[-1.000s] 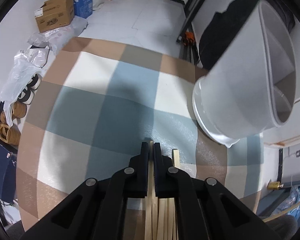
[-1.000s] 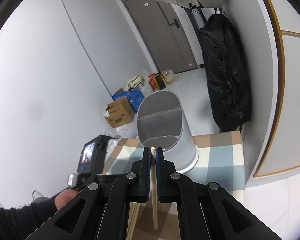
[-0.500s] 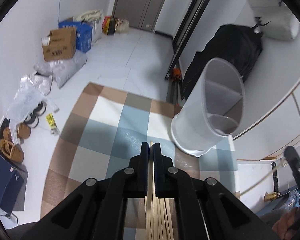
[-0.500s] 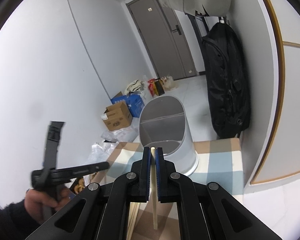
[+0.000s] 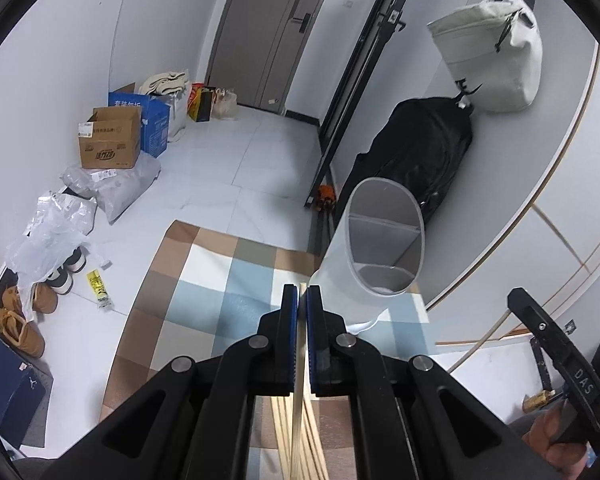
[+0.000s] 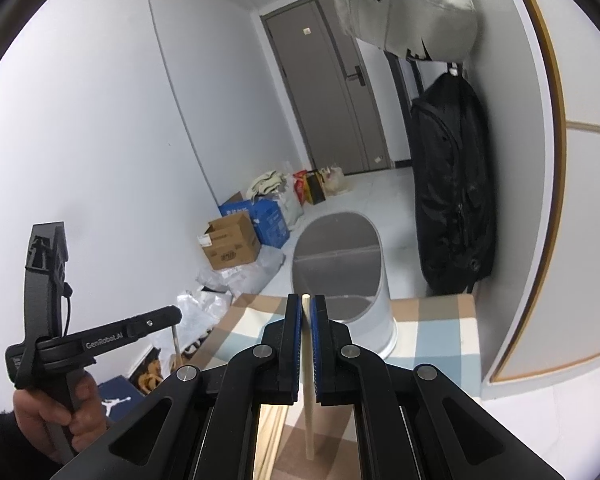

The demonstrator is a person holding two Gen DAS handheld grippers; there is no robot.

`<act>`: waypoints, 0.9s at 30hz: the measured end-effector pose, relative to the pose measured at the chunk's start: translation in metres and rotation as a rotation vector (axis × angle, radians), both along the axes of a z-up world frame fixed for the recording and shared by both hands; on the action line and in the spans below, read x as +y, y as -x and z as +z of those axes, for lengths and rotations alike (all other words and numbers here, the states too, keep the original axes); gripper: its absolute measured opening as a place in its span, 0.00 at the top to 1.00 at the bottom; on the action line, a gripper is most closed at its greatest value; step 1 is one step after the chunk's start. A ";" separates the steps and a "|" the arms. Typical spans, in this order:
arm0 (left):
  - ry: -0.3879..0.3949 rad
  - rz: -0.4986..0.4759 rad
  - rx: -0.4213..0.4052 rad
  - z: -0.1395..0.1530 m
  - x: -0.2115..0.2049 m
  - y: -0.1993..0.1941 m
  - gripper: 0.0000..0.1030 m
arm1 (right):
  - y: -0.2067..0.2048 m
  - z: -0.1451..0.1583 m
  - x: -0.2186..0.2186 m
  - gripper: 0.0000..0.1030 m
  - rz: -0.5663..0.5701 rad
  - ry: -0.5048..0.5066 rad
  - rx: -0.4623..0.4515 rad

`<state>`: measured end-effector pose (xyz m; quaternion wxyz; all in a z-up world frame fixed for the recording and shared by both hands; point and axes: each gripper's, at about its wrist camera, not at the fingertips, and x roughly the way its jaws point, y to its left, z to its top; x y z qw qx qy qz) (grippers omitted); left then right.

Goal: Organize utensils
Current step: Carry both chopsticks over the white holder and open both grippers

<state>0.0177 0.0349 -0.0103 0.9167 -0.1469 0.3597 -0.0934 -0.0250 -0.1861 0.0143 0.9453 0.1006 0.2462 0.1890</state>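
My left gripper point(image 5: 302, 292) is shut on a thin wooden chopstick point(image 5: 299, 360), held above the checked tablecloth point(image 5: 204, 280). Several more chopsticks point(image 5: 300, 432) lie under it. A white divided utensil holder point(image 5: 380, 248) stands ahead, slightly to the right, its mouth open. My right gripper point(image 6: 306, 308) is shut on another chopstick point(image 6: 309, 420) that hangs down below the jaws, with its top end in line with the holder point(image 6: 340, 264). The right wrist view shows the left gripper point(image 6: 178, 314) raised at the left in a hand point(image 6: 56, 408).
On the floor at the left sit a cardboard box point(image 5: 108, 144), a blue box point(image 5: 152, 120), plastic bags point(image 5: 112, 188) and shoes point(image 5: 24, 320). A black backpack point(image 5: 420, 152) and a white bag point(image 5: 488, 52) hang on the right wall behind the holder.
My left gripper has risen off the table and tilted up, so the holder looks smaller and farther. The right gripper shifted a little with its chopstick.
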 end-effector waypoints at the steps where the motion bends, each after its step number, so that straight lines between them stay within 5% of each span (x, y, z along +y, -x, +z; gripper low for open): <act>1: 0.006 0.002 -0.011 0.003 0.001 0.000 1.00 | 0.000 0.002 0.000 0.96 -0.001 -0.001 -0.004; 19: 0.085 -0.036 -0.305 0.102 -0.015 -0.050 1.00 | -0.056 0.095 -0.013 0.96 -0.013 -0.017 -0.124; 27: 0.066 -0.040 -0.358 0.120 -0.030 -0.095 1.00 | -0.107 0.126 -0.010 0.96 -0.016 -0.001 -0.181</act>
